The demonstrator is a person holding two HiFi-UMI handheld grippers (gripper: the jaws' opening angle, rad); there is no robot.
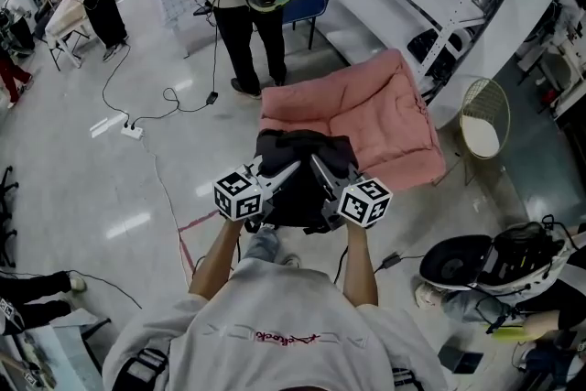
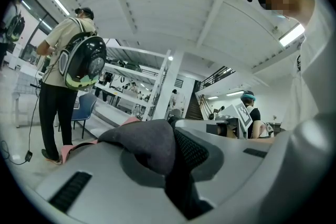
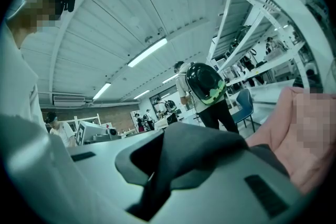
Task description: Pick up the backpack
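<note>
Black fabric backpack point(image 1: 295, 183), crumpled, up off floor point(image 1: 101, 188), pink cushion point(image 1: 371, 119) just beyond.

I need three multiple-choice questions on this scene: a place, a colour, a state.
1. Where is the backpack? A. in the air before the person B. on a table C. inside a box
2. What colour is the cushion behind it? A. green B. pink C. yellow
3. How are the left tool and the right tool? A. both open B. both shut on the backpack C. one open
Answers: 1 A, the head view shows it lifted; 2 B, plainly pink; 3 B, each pinches dark fabric.
</note>
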